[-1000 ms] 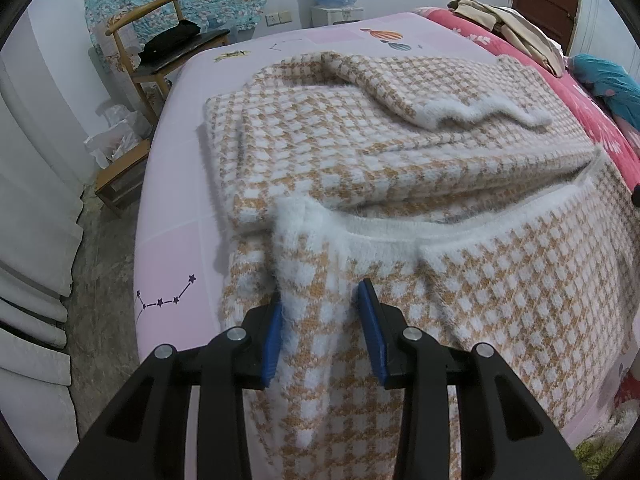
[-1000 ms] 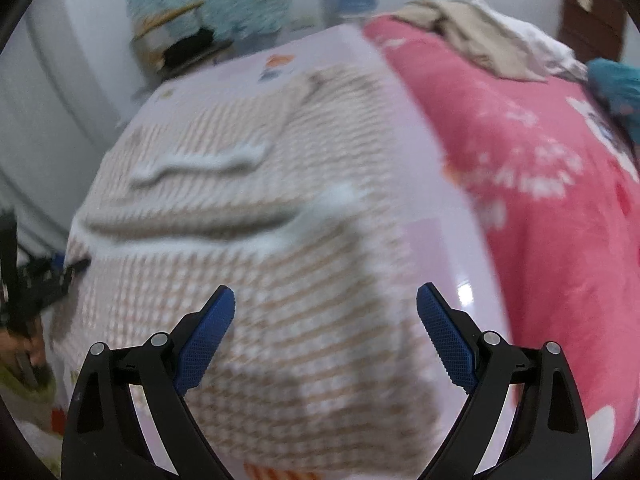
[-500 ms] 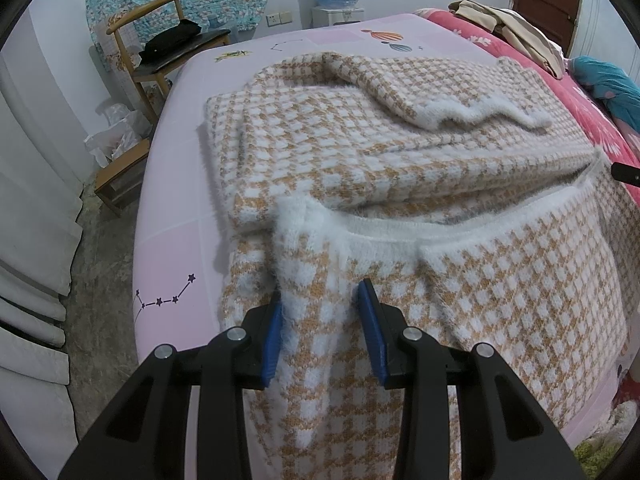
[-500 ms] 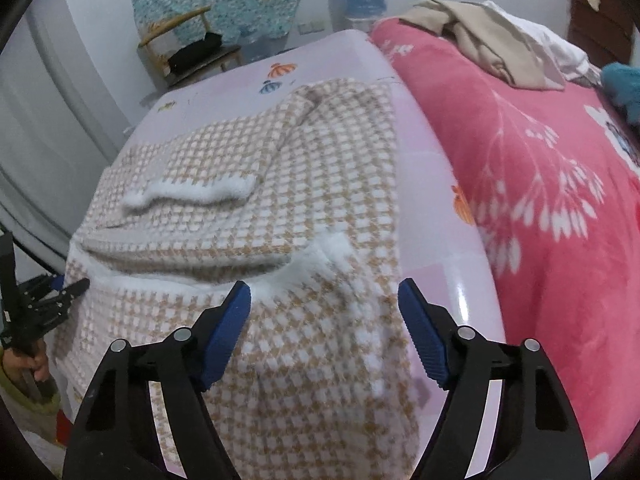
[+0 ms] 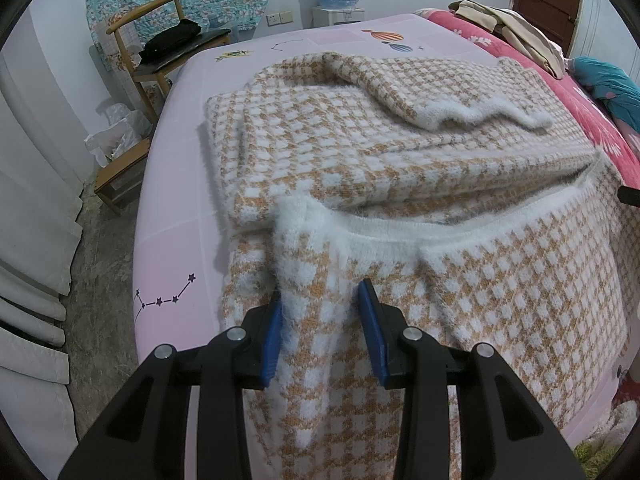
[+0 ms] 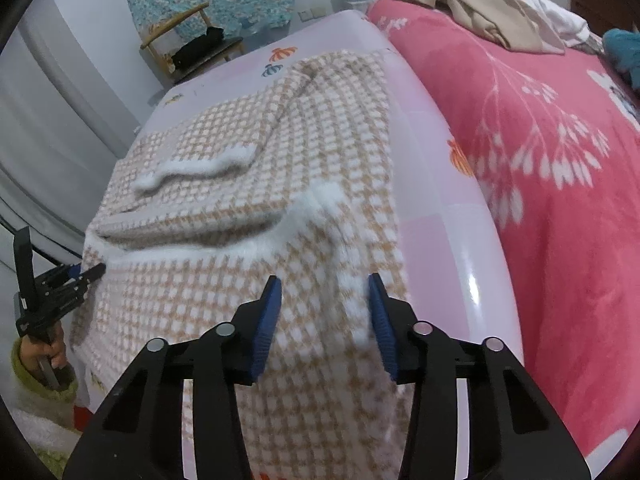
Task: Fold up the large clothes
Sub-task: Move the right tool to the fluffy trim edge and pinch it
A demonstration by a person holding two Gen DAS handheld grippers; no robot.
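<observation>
both grippers' fingers (image 5: 272, 326) straddle the sweater (image 5: 400, 152) hem.

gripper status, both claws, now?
Left claw: shut on the checked sweater near its white collar.
Right claw: closing, sweater's other shoulder between its jaws, firm grip not yet clear.
</observation>
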